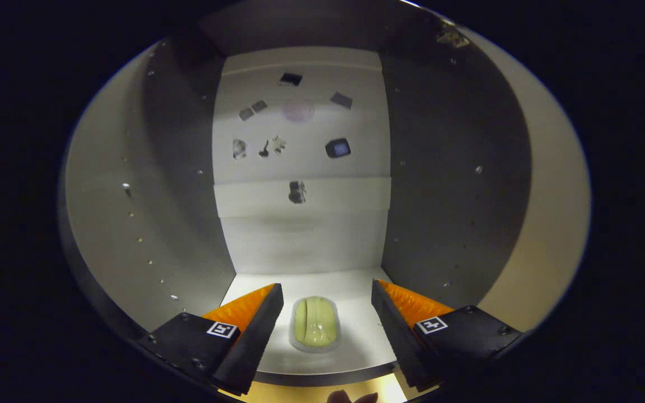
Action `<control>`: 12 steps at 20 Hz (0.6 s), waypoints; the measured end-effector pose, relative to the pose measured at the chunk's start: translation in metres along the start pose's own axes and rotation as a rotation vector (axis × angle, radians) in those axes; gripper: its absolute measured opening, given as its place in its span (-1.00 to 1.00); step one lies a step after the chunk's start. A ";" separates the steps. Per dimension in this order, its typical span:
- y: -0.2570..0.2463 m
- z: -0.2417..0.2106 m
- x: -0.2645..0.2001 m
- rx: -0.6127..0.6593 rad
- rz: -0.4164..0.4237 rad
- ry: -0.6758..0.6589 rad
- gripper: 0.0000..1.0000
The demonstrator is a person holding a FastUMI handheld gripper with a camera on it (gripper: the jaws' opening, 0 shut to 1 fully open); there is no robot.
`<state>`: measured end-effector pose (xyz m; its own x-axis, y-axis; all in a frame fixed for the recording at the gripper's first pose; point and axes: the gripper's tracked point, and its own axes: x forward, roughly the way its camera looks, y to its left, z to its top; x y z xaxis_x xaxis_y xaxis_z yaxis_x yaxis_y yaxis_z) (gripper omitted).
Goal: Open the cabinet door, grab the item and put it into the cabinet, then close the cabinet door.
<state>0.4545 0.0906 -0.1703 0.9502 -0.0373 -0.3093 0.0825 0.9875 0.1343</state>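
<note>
Cabinet (177, 184) interior, seen from the gripper view: one compartment, with two dark side walls, a pale back panel and a pale floor. On that floor lies one item (316, 331), the only loose thing in the cabinet. It sits near the front edge of the floor, well short of the back panel and about midway between the two side walls.

The item is a small oblong pack, long axis running front to back. Its middle is pale yellow-green and glossy, with a lengthwise ridge or crease, and a clear, greyish rim runs all around it like a sealed wrapper or shallow tray. What is inside cannot be told.

The gripper (327, 305) has two fingers, spread wide. The item lies between them, with a gap of bare floor on each side, so neither finger touches it and the gripper has hold of nothing. Each finger carries one square black-and-white marker on its body, two in all.

On the back panel, above a horizontal step, are about nine small dark patches or stickers, too small to identify. Small pale dots, likely shelf-pin holes or screws, run down both side walls
</note>
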 end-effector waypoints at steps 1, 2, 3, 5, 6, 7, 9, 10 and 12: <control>-0.001 0.011 -0.013 -0.004 0.002 -0.035 0.99; -0.001 0.022 -0.027 -0.004 0.002 -0.066 0.98; -0.003 0.033 -0.042 -0.003 0.003 -0.098 0.98; -0.007 0.055 -0.073 -0.001 0.002 -0.162 0.98; -0.009 0.064 -0.090 0.001 0.002 -0.195 0.98; -0.011 0.073 -0.108 0.005 0.004 -0.225 0.98; -0.019 0.085 -0.142 0.003 0.001 -0.272 0.97; -0.021 0.087 -0.159 0.003 0.004 -0.282 0.97; -0.026 0.088 -0.190 -0.008 0.016 -0.303 0.97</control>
<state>0.2979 0.0581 -0.0319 0.9978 -0.0650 -0.0124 0.0660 0.9894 0.1293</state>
